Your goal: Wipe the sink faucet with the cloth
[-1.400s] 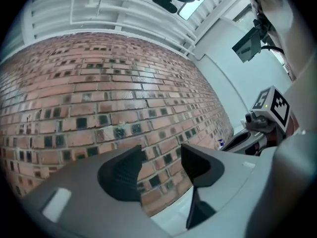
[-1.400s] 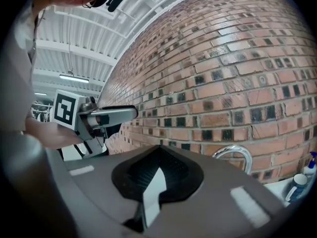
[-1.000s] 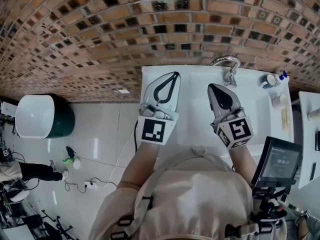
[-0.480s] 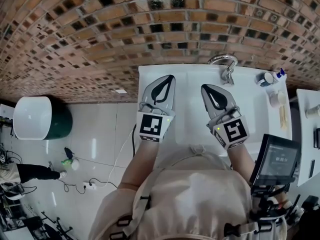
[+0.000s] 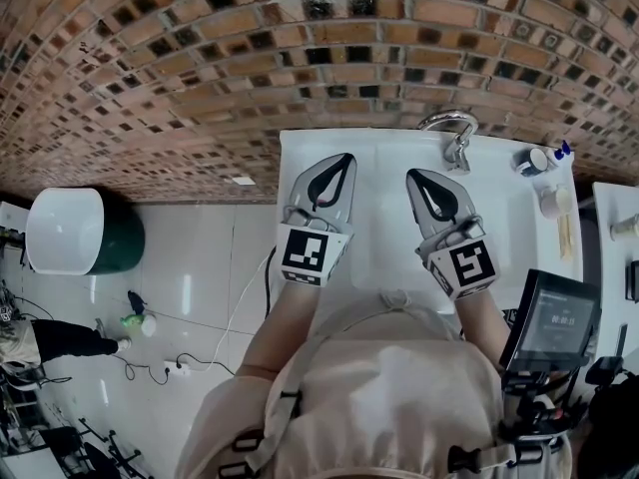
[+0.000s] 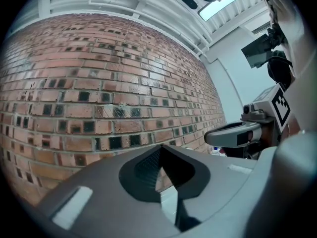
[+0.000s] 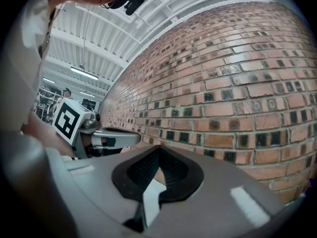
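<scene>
The left gripper (image 5: 343, 158) and right gripper (image 5: 413, 174) are hovering side by side over the white sink (image 5: 380, 173) at frame centre, each with its jaws pressed together on nothing. The faucet (image 5: 454, 136) is standing just upper right of the right gripper.

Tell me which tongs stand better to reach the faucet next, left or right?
Right, probably: the right tongs point close beside the faucet, the left tongs farther off. Both are shut and empty; no cloth shows.

Red-brown brick wall (image 5: 200, 48); white sink (image 5: 384, 193); silver faucet (image 5: 456, 140); white-topped green bin (image 5: 122, 242).
</scene>
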Available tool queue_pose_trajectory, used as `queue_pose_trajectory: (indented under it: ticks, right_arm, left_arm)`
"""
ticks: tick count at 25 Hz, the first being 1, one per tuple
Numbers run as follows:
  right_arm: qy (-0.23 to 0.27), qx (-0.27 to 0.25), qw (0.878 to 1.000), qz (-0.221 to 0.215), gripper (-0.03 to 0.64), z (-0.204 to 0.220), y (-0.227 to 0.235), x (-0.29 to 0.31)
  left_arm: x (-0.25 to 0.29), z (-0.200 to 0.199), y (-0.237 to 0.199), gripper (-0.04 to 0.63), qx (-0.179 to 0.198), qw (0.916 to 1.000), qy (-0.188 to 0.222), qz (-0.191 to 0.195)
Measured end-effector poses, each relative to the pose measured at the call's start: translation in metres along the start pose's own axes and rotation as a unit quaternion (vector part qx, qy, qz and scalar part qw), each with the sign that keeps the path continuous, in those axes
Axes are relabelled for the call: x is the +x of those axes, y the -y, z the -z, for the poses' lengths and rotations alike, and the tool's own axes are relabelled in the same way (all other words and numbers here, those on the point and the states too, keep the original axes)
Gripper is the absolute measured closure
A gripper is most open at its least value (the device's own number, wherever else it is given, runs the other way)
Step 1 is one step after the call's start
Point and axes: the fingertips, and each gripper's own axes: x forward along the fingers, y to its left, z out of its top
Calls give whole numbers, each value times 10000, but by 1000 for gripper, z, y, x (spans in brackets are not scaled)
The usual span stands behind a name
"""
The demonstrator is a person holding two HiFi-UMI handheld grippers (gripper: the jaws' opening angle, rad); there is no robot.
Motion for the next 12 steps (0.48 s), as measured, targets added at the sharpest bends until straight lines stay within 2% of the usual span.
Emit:
queue_pose_trajectory:
  ticks: [12]
  right_arm:
    - [-9,-24,10000,68,630,-9,1,2]
  left_arm:
    - [-3,-5,-3,589,-56,10000,14,44]
